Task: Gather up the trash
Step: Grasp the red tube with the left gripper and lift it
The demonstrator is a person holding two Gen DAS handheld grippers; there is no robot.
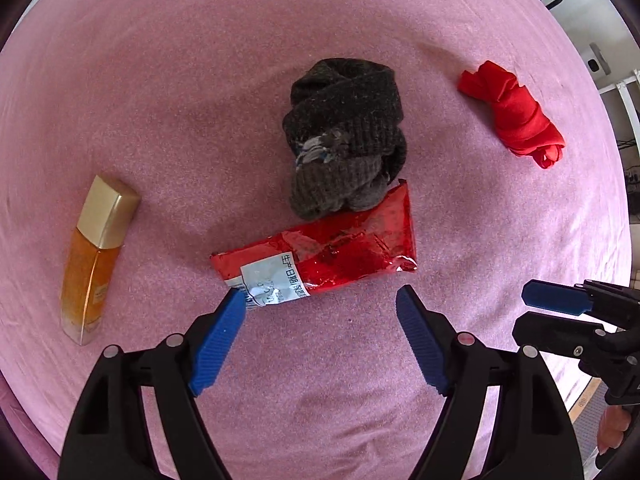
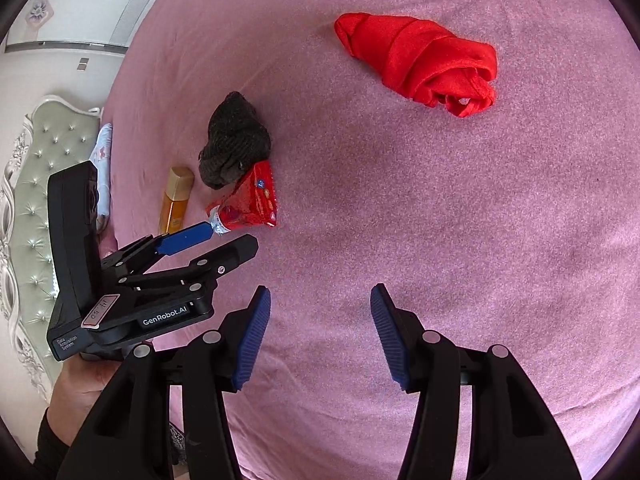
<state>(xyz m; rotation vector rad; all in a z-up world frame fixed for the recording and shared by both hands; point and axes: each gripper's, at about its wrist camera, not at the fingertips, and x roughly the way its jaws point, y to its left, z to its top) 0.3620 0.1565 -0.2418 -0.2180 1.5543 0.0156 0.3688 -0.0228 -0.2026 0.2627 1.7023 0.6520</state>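
Observation:
A crumpled red foil wrapper (image 1: 320, 258) with a white label lies on the pink bed cover; it also shows in the right wrist view (image 2: 250, 202). My left gripper (image 1: 320, 294) is open, its fingertips just short of the wrapper, the left tip at the label end. My right gripper (image 2: 320, 294) is open and empty over bare cover; it shows at the right edge of the left wrist view (image 1: 560, 312). The left gripper appears in the right wrist view (image 2: 216, 238), pointing at the wrapper.
A dark grey knitted sock bundle (image 1: 346, 136) lies touching the wrapper's far side. A red cloth (image 1: 516, 114) lies further right. An amber perfume bottle (image 1: 94, 256) with a gold cap lies to the left. A padded headboard (image 2: 36, 184) stands beyond the bed's left edge.

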